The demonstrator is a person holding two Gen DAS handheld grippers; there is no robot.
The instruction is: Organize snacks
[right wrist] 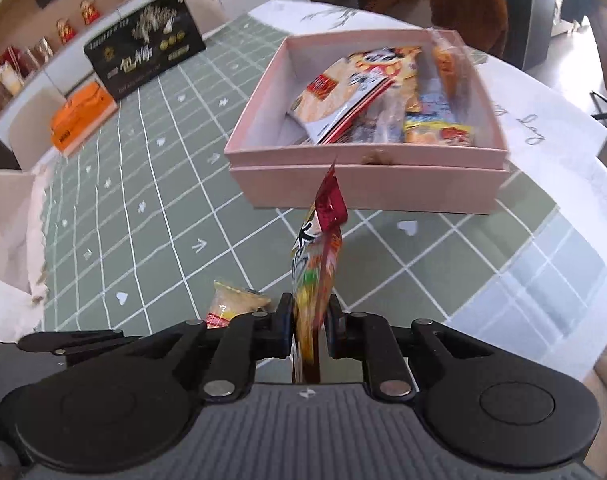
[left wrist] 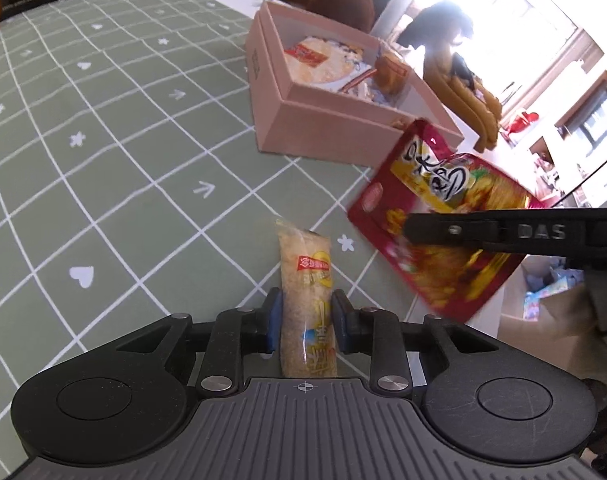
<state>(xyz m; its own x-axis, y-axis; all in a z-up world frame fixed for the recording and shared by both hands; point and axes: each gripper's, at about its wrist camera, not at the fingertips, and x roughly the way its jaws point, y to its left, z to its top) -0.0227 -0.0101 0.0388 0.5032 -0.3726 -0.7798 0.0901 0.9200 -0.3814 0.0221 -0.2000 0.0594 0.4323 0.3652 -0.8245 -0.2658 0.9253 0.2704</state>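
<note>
Pink box [right wrist: 367, 188] sits ahead of both sets of fingers, open-topped and part-filled with packets, likely the drop spot; right gripper [right wrist: 311, 320] clamps narrow on red snack bag [right wrist: 319, 264], lifted edge-on toward it; left gripper [left wrist: 306, 320] pinches rice cracker pack [left wrist: 307, 280] between its pads, ready next; green grid tablecloth [left wrist: 103, 140] beneath; black box [right wrist: 143, 44] and orange box [right wrist: 79, 116] far behind; shelves, bright window

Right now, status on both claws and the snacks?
Left claw shut on pale clear-wrapped rice cracker packet. Right claw shut on red foil snack bag, off the table. Open pink cardboard box ahead, partly filled; path clear.
</note>
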